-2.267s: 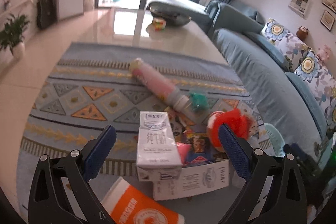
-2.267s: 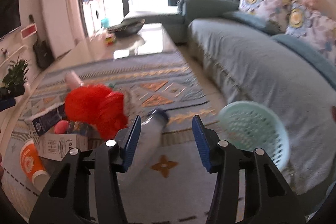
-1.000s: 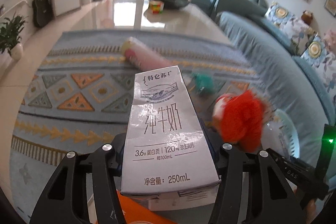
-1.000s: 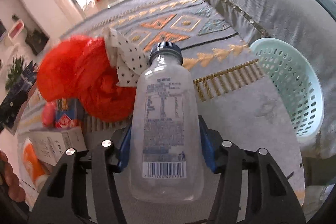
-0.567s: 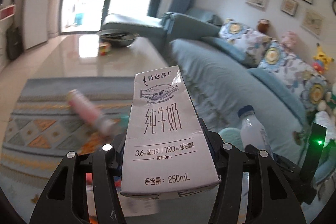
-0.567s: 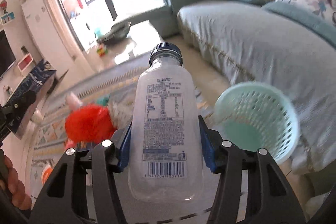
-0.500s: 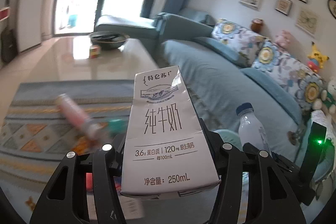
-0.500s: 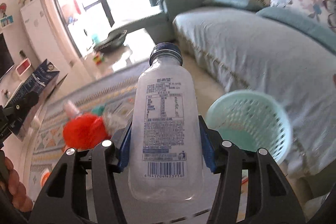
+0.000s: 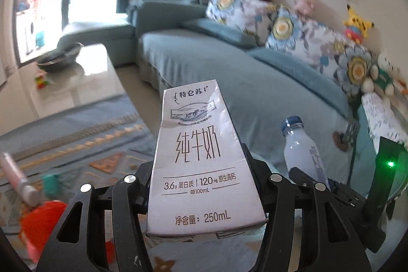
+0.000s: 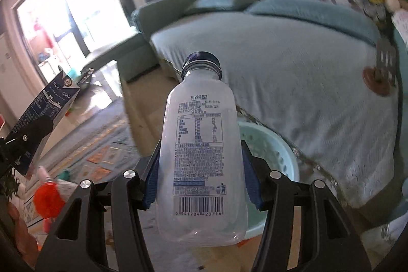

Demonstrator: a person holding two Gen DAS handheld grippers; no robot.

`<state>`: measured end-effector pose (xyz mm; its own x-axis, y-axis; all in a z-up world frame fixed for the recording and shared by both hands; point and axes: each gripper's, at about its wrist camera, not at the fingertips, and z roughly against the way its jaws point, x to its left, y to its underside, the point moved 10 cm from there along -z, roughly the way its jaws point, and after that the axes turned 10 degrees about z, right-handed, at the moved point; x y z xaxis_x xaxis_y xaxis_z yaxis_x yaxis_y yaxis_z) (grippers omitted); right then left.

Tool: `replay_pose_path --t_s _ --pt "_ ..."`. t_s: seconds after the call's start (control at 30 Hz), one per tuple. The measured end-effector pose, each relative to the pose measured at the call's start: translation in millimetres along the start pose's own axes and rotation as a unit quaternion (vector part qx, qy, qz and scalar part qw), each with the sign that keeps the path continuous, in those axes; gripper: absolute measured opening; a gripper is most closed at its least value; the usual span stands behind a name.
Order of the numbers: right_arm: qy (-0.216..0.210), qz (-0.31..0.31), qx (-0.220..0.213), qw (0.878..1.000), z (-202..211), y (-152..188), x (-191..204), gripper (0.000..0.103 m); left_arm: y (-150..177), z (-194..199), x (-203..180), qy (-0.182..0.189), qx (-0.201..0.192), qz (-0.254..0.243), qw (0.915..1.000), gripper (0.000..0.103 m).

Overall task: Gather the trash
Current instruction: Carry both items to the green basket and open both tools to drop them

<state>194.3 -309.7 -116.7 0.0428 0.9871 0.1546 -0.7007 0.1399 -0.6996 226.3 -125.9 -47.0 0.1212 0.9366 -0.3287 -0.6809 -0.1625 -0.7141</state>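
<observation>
Blue-grey sofa (image 10: pixel 293 73) filling the upper right of both views, patterned rug (image 9: pixel 76 144) at lower left. Mint laundry-style basket (image 10: pixel 278 159) on the floor against the sofa front, just behind the bottle in the right wrist view, mostly hidden. Left gripper (image 9: pixel 204 185) pinching a white milk carton (image 9: pixel 204 157) centre frame, jaws pressed on its sides. Right gripper (image 10: pixel 201 180) clamped on a cloudy plastic bottle (image 10: pixel 201 157), blue cap up. More litter at lower left: red bag (image 9: pixel 43 223), pink tube (image 9: pixel 17 180). Step in hand, by judgement: carrying both pieces to the basket. Next: bring each over the rim, then spread the jaws, the bottle likely first, being nearest.
</observation>
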Motion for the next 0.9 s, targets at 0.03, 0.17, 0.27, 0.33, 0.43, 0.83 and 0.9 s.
replay_pose_path --t_s 0.03,0.17,0.27,0.33,0.43,0.83,0.9 --pt "0.002 -0.004 0.007 1.0 -5 4 -3 0.052 6 -12 -3 0.0 0.013 -0.006 0.9999 0.054" --pt "0.004 -0.029 0.059 0.998 -39 32 -20 0.052 36 -56 -12 -0.006 0.066 -0.031 0.9973 0.054" --pt "0.002 -0.041 0.085 0.996 -52 56 -26 0.052 59 -77 -10 -0.005 0.102 -0.031 0.9943 0.054" --pt "-0.002 -0.051 0.105 0.993 -63 70 -28 0.052 73 -87 -5 -0.003 0.127 -0.026 0.9916 0.054" --pt "-0.006 -0.061 0.125 0.99 -74 84 -33 0.052 87 -102 1 -0.005 0.152 -0.018 0.9882 0.054" --pt "-0.015 -0.06 0.129 0.99 -66 85 -25 0.054 75 -78 8 0.017 0.138 0.015 0.9901 0.075" --pt "-0.015 -0.056 0.123 0.991 -61 83 -25 0.054 69 -69 9 0.023 0.128 0.023 0.9912 0.075"
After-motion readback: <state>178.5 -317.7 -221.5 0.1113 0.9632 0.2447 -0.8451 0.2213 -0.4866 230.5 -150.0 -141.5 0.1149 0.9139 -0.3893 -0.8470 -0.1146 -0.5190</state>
